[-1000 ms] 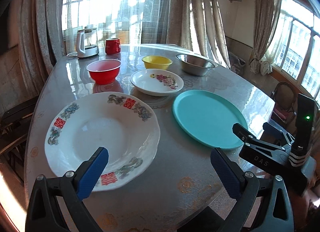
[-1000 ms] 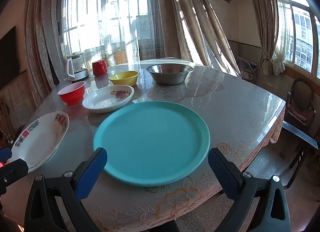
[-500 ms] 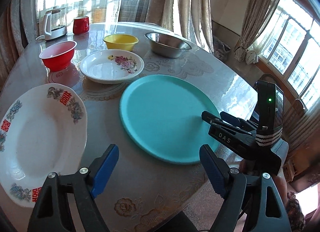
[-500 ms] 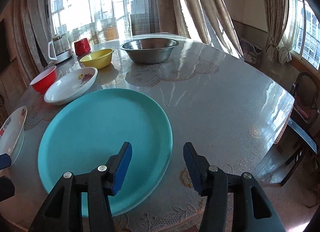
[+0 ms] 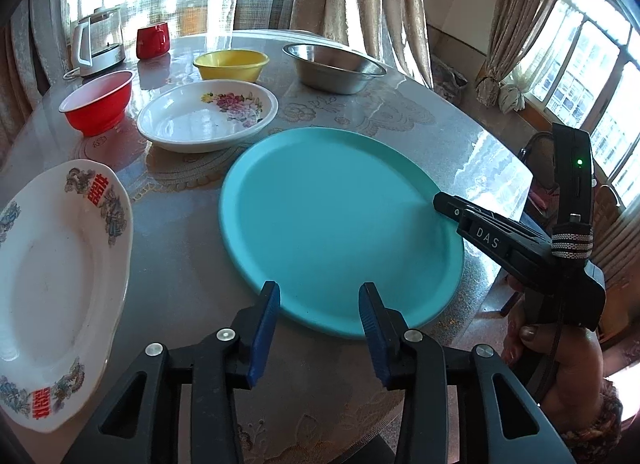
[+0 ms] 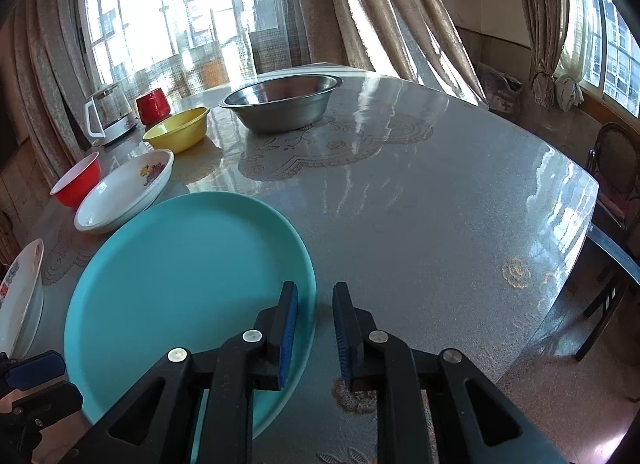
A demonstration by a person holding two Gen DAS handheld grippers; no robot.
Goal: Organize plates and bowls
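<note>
A large teal plate (image 5: 336,223) lies flat near the table's front edge; it also shows in the right wrist view (image 6: 180,276). My left gripper (image 5: 320,304) is open, its fingers over the plate's near rim. My right gripper (image 6: 316,304) is partly closed, its jaws straddling the plate's right rim with a gap; it shows in the left wrist view (image 5: 452,203). A white plate with red characters (image 5: 52,276) lies left. A floral white plate (image 5: 208,115), red bowl (image 5: 98,101), yellow bowl (image 5: 231,63) and steel bowl (image 5: 334,67) sit farther back.
A kettle (image 5: 98,43) and a red mug (image 5: 153,39) stand at the far edge by the curtains. A dark chair (image 6: 616,199) stands right of the table. The table's front edge (image 5: 320,424) runs just under my grippers.
Both grippers moved in to the teal plate and narrowed. The left swung right from the white plate to the teal plate's near rim; the right closed in around its right rim.
</note>
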